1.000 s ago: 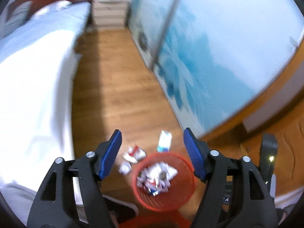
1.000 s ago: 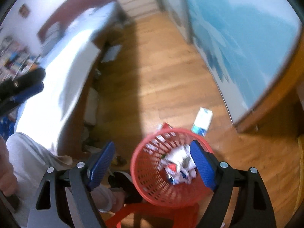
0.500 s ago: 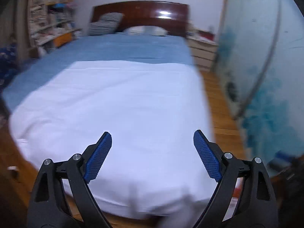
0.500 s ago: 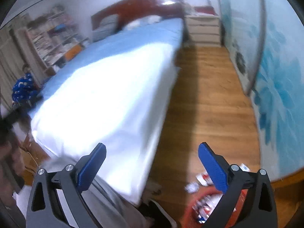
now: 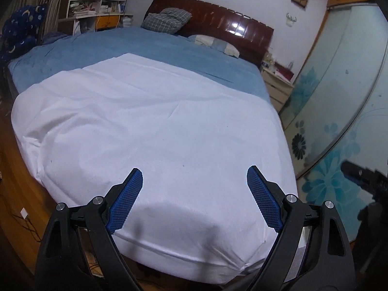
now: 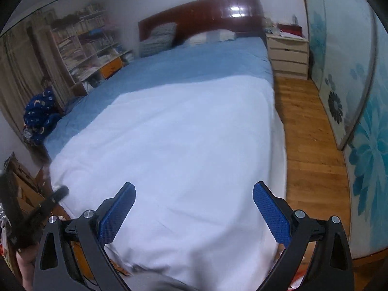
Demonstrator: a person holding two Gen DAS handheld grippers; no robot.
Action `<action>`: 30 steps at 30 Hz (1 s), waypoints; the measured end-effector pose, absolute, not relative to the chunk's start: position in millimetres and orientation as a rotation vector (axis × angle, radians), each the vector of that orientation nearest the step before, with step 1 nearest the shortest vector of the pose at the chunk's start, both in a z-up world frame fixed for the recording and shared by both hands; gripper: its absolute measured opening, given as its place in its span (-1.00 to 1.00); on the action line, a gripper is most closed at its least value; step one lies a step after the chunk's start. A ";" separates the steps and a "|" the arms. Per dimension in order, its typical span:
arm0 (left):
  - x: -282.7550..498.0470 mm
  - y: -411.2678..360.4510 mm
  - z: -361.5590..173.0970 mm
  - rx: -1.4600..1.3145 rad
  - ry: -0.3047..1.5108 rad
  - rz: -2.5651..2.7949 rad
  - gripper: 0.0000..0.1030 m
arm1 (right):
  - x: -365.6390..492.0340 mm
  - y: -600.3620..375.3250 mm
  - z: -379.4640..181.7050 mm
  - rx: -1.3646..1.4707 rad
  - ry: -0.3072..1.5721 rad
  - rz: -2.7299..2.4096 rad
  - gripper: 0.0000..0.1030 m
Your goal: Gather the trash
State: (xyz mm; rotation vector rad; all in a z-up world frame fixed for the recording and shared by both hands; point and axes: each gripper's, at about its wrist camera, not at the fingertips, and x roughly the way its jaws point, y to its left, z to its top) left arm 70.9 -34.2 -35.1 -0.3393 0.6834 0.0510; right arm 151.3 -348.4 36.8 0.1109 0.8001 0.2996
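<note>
My left gripper (image 5: 194,181) is open and empty, with blue pads spread wide over the foot of a bed (image 5: 150,126) covered by a white sheet. My right gripper (image 6: 194,201) is also open and empty, held over the same white sheet (image 6: 181,145). No trash and no bin show in either view. The right gripper's dark tip shows at the right edge of the left wrist view (image 5: 359,177).
A blue cover (image 6: 194,63) lies on the bed's far half below a dark wooden headboard (image 6: 201,12). A bedside drawer unit (image 6: 288,55) stands at the back right. A wooden floor strip (image 6: 308,140) runs between bed and flowered sliding doors (image 6: 363,126). Bookshelves (image 6: 82,46) stand at the left.
Both grippers have swung up and away from the red basket and the trash on the floor. They now face across the bed, and the basket is out of view. Both stayed open.
</note>
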 end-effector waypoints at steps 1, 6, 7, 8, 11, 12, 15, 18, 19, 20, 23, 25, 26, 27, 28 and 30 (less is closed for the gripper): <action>72.1 -34.6 -35.0 -0.336 0.680 0.044 0.69 | 153.6 -336.5 40.7 0.110 0.792 0.302 0.86; 71.9 -32.4 -34.8 -0.335 0.657 -0.001 0.69 | 132.6 -294.6 44.7 0.102 0.753 0.305 0.86; 69.0 -29.6 -35.5 -0.333 0.653 -0.009 0.69 | 127.6 -288.3 43.2 0.101 0.748 0.306 0.86; 68.4 -29.1 -35.4 -0.332 0.650 -0.016 0.69 | 122.3 -282.9 40.7 0.096 0.745 0.307 0.86; 67.5 -30.5 -34.4 -0.334 0.634 -0.028 0.69 | 108.0 -269.7 43.8 0.029 0.696 0.245 0.86; 67.3 -31.0 -33.6 -0.341 0.625 -0.039 0.69 | 101.7 -267.5 45.6 0.032 0.680 0.239 0.86; 67.6 -36.4 -31.3 -0.330 0.610 -0.059 0.69 | 96.2 -271.0 46.4 0.054 0.663 0.225 0.86; 66.9 -42.0 -27.0 -0.283 0.586 -0.059 0.69 | 97.5 -280.1 44.5 0.100 0.673 0.223 0.86; 66.0 -45.1 -26.0 -0.271 0.580 -0.055 0.69 | 98.9 -285.6 44.0 0.112 0.679 0.217 0.86; 65.0 -47.4 -24.6 -0.256 0.568 -0.048 0.70 | 98.2 -288.1 43.5 0.129 0.683 0.212 0.86; 62.4 -54.4 -21.4 -0.218 0.532 -0.025 0.80 | 98.0 -304.1 44.2 0.150 0.656 0.208 0.86; 61.3 -58.8 -19.4 -0.208 0.517 -0.037 0.85 | 78.5 -313.7 49.8 0.162 0.587 0.209 0.86; 61.0 -60.9 -18.6 -0.199 0.512 -0.039 0.86 | 68.2 -316.8 51.5 0.158 0.560 0.213 0.86; 61.1 -62.4 -18.5 -0.191 0.511 -0.038 0.88 | 62.9 -316.7 51.0 0.152 0.552 0.215 0.86; 61.2 -64.7 -18.6 -0.179 0.513 -0.039 0.88 | 54.4 -316.6 50.2 0.139 0.552 0.222 0.86; 61.3 -67.0 -17.6 -0.181 0.515 -0.053 0.88 | 41.7 -315.1 51.0 0.121 0.548 0.237 0.86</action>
